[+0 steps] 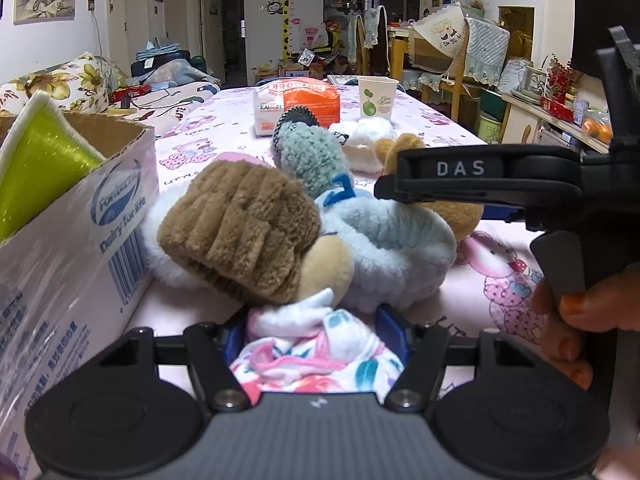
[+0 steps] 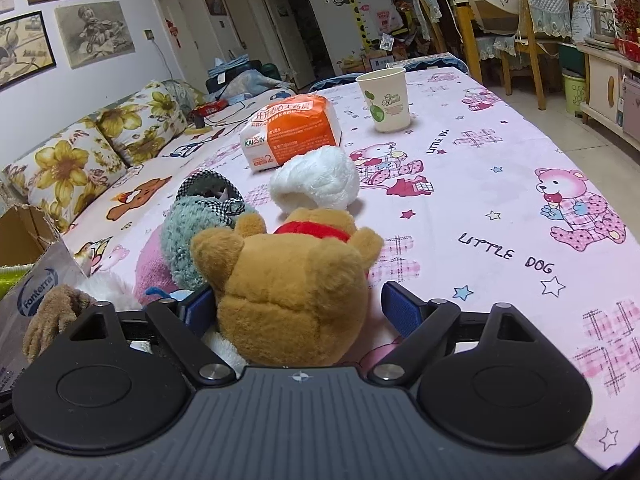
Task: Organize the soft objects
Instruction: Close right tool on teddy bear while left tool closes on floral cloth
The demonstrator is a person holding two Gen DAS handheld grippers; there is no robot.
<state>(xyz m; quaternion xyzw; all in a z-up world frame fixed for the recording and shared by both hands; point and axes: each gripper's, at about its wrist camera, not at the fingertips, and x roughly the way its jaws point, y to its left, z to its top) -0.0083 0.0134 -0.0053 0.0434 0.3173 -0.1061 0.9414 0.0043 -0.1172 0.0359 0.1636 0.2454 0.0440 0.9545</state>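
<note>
My left gripper (image 1: 314, 336) is shut on a pink-and-white floral cloth (image 1: 316, 356) that bunches up between its blue pads. Just beyond lies a heap of soft things: a brown fuzzy piece (image 1: 240, 232), a pale blue plush (image 1: 384, 240), a grey-green bootie (image 1: 308, 152) and a white plush (image 1: 368, 136). My right gripper (image 2: 300, 306) stands open around a brown teddy bear (image 2: 292, 292); a gap shows beside its right pad (image 2: 400, 308). In the left wrist view the right gripper (image 1: 384, 192) reaches in from the right over the heap.
An open cardboard box (image 1: 80, 240) holding a yellow-green pad (image 1: 40, 160) stands at the left of the table. An orange tissue pack (image 2: 292, 128) and a paper cup (image 2: 386, 98) sit farther back. A flowered sofa (image 2: 80, 160) runs along the left; chairs stand behind.
</note>
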